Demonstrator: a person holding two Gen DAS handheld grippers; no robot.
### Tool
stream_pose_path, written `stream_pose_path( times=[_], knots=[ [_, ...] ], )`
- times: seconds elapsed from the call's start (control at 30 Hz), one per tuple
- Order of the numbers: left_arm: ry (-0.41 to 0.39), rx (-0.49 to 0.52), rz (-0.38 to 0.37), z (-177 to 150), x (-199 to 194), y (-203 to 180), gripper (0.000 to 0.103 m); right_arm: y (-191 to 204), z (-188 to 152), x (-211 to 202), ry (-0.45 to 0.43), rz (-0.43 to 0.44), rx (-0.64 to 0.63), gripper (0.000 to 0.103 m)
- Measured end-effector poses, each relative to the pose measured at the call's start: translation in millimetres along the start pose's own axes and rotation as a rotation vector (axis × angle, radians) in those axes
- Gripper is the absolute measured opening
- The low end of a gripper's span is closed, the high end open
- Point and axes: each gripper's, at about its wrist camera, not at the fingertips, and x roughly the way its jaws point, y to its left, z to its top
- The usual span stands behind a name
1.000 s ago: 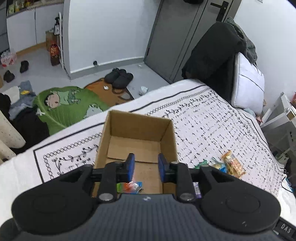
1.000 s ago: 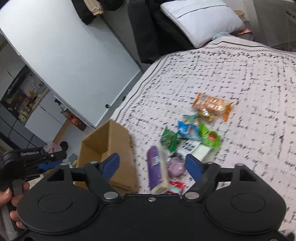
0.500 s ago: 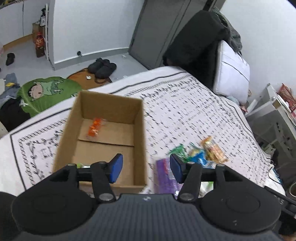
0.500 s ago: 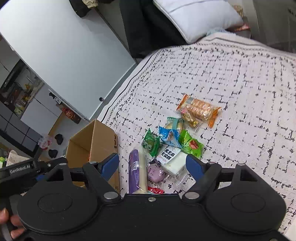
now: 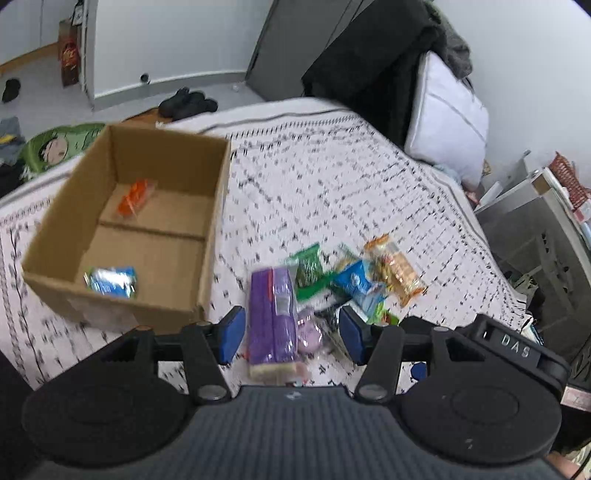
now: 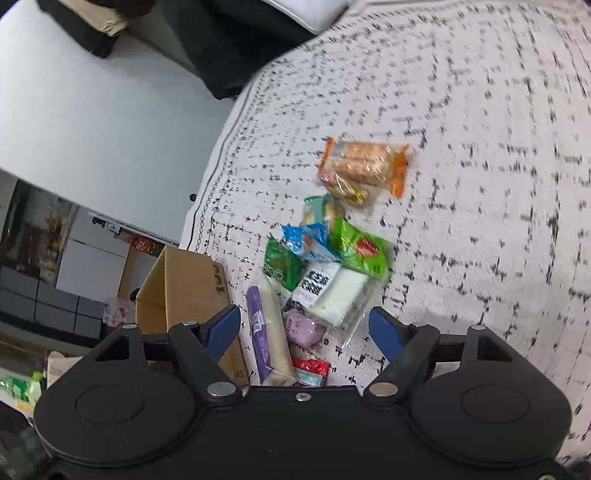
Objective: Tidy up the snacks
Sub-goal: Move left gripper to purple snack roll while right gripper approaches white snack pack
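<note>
Both my grippers, left [image 5: 290, 334] and right [image 6: 304, 326], gape empty over the snack pile [image 6: 325, 258] (crowded wrappers risk a double grab).

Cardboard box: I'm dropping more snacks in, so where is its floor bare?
Cardboard box: bare across the middle, between the orange packet at the far wall and the blue packet in the near corner. Crowded: the snack pile beside it.

White walls [image 5: 177, 33], grey door [image 5: 284, 40], patterned bed [image 5: 351, 166], white pillow [image 5: 447, 114].
</note>
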Motion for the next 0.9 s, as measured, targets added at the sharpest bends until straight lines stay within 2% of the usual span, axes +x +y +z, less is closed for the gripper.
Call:
stream_pose_path(
  times=[0.27, 0.43, 0.8, 0.9],
  knots=[
    [0.036, -0.012, 0.046, -21.9, 30.6, -5.4, 0.055, -22.8, 0.1, 18.5, 0.033, -0.008, 0.130, 0.071],
    [0.040, -0.012, 0.081, -28.1, 48.5, -5.5, 0.055, -23.8, -3.3, 31.4, 0.063, -0.002, 0.142, 0.071],
    [0.034, -0.043, 0.131, -39.2, 87.7, 7.1, 0.055, -25.3, -4.1, 50.8, 0.052, 0.000, 0.180, 0.070],
    [0.042, -0.061, 0.141, -40.7, 96.6, 10.3, 0.055, -24.7, -5.4, 60.5, 0.060, -0.001, 0.171, 0.054]
  ],
)
